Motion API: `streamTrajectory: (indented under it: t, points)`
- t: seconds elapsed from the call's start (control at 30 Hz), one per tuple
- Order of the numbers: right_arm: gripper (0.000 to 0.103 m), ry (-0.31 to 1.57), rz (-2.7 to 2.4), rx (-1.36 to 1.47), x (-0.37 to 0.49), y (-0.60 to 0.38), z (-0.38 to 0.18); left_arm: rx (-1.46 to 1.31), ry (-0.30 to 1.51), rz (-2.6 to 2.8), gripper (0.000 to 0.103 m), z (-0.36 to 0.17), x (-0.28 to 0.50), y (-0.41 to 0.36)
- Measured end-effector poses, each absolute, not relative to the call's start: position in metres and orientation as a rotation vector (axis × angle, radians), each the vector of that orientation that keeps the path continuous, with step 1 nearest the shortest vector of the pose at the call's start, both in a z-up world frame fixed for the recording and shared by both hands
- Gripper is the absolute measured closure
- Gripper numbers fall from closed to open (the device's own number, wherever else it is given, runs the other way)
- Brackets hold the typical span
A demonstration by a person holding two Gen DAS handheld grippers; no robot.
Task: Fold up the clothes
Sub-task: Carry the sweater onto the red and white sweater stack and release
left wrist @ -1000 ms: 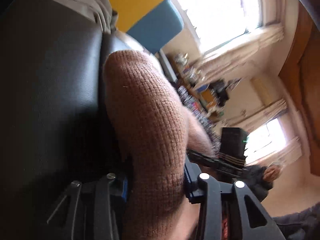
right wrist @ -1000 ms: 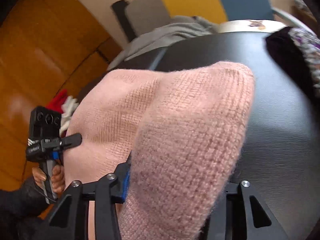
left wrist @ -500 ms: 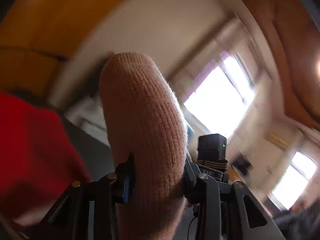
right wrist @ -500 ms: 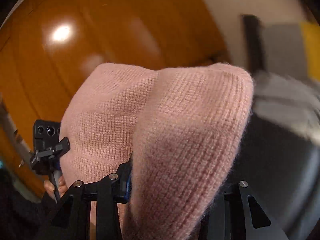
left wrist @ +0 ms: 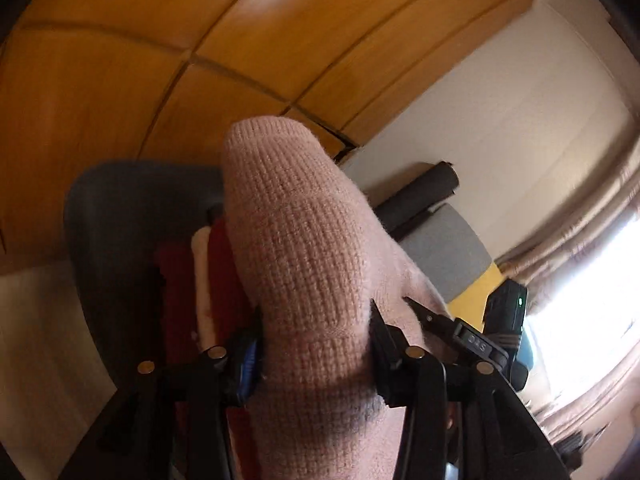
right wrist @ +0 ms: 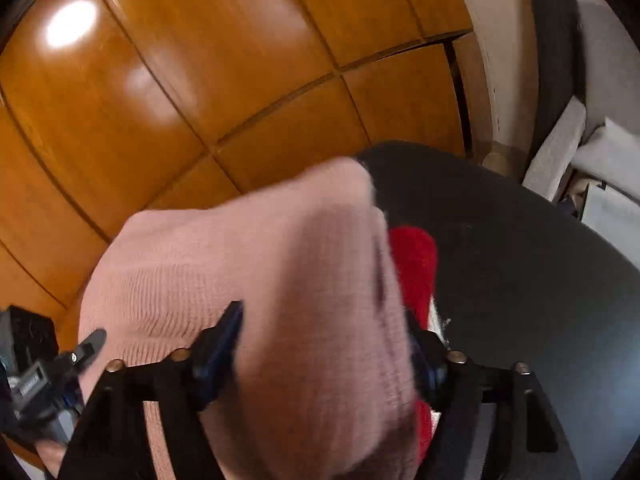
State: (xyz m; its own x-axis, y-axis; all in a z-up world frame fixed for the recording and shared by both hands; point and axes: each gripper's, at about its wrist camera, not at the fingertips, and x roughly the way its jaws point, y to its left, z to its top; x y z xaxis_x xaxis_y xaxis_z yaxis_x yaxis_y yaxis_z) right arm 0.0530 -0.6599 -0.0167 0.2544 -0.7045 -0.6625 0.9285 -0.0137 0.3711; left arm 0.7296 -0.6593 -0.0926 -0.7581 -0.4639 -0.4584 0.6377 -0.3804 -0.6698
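A folded pink knit sweater (left wrist: 304, 240) fills the gap of my left gripper (left wrist: 314, 316), whose jaws are opening while the pads still touch the wool. In the right wrist view the same sweater (right wrist: 240, 248) is blurred between the widening jaws of my right gripper (right wrist: 324, 320), which no longer pinch it. Just beyond and below the sweater lies a pile with a red garment (right wrist: 412, 256) and a white one (left wrist: 200, 280) on a dark chair seat (right wrist: 500, 260). Each view shows the other gripper at its edge.
Orange wooden wall panels (left wrist: 160, 60) stand behind the chair. A grey and yellow cushioned seat (left wrist: 444, 252) and a dark roll are at the right, with a bright curtained window (left wrist: 592, 260) beyond. White and grey cloth (right wrist: 560, 152) lies at the far right.
Both grippers have swung the pink sweater away from the black table to above the chair with the red pile. The right jaws have spread much wider, the left slightly.
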Motion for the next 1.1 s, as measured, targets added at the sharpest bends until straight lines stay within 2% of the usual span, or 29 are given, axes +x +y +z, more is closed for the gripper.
streamTrajectory:
  t: [0.07, 0.17, 0.27, 0.37, 0.47, 0.53, 0.63, 0.7, 0.73, 0.93, 1.03, 1.1]
  points:
    - [0.026, 0.375, -1.377, 0.820, 0.041, -0.664, -0.002, 0.292, 1.141, -2.158, 0.052, -0.080, 0.729, -0.663]
    - [0.026, 0.443, -1.502, 0.668, 0.044, -0.656, 0.039, 0.322, 1.050, -2.104, 0.052, -0.057, 0.751, -0.665]
    - [0.026, 0.410, -1.524, 0.498, 0.068, -0.622, 0.078, 0.258, 0.885, -2.058, 0.054, -0.030, 0.767, -0.650]
    - [0.026, 0.395, -1.401, 0.417, 0.097, -0.597, 0.097, 0.224, 0.805, -2.111, 0.053, -0.013, 0.761, -0.646]
    - [0.026, 0.489, -1.336, 0.396, 0.127, -0.597, 0.085, 0.291, 0.857, -2.203, 0.053, -0.012, 0.743, -0.687]
    - [0.026, 0.545, -1.331, 0.481, 0.129, -0.611, 0.065, 0.440, 0.890, -2.167, 0.053, -0.020, 0.709, -0.726]
    - [0.026, 0.637, -1.320, 0.618, 0.120, -0.639, 0.018, 0.626, 0.767, -2.142, 0.057, -0.049, 0.676, -0.744]
    - [0.024, 0.537, -1.331, 0.711, 0.103, -0.635, -0.002, 0.657, 0.724, -2.137, 0.057, -0.059, 0.670, -0.746]
    - [0.024, 0.486, -1.330, 0.736, 0.097, -0.634, -0.005, 0.660, 0.694, -2.132, 0.057, -0.059, 0.658, -0.748]
    - [0.023, 0.481, -1.361, 0.684, 0.106, -0.633, -0.001, 0.597, 0.638, -2.145, 0.056, -0.051, 0.646, -0.738]
    - [0.019, 0.472, -1.408, 0.679, 0.104, -0.625, 0.003, 0.488, 0.648, -2.179, 0.056, -0.032, 0.676, -0.708]
    - [0.017, 0.433, -1.461, 0.662, 0.102, -0.594, 0.015, 0.422, 0.628, -2.179, 0.051, -0.024, 0.691, -0.687]
